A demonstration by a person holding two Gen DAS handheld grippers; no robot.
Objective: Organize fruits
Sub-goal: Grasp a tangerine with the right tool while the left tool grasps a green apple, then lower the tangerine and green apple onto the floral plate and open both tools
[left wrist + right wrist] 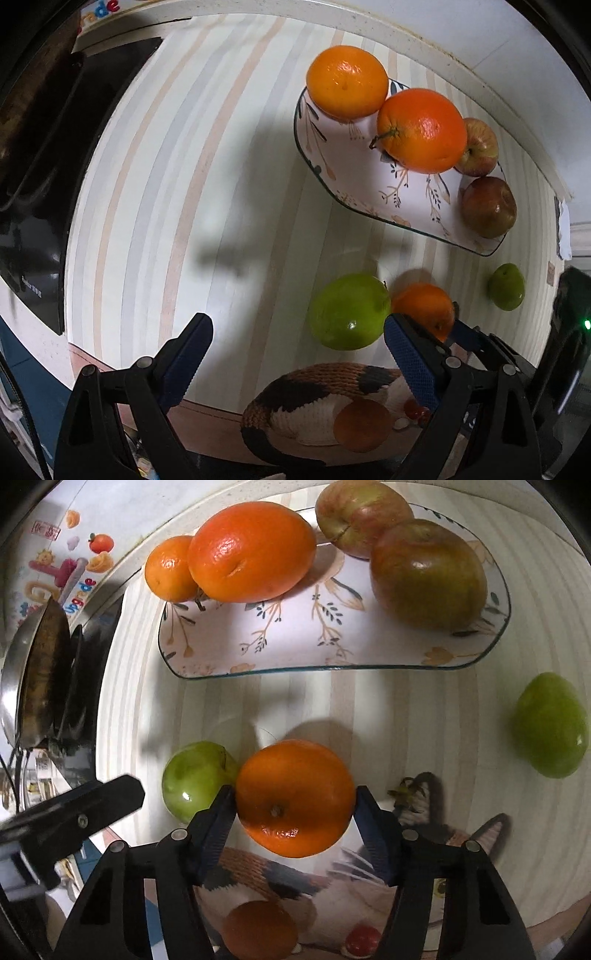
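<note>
While your right gripper (295, 812) clamps the orange (293, 797), a green apple (194, 784) sits beside its left finger;
your left gripper (295, 354) gapes wide, nothing between its fingers.

An orange (293, 797) sits low in the frame's centre, stem dimple up, touching a green apple (194, 781) at its left. Another green apple (550, 725) lies far right. Two oranges (251, 550) and two reddish apples (426, 574) rest on the floral plate (295, 646) above.

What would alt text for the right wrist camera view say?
The right gripper is closed around an orange on a striped surface, a green apple beside it. Behind, a floral plate holds two oranges and two reddish apples; another green apple lies right.
</note>
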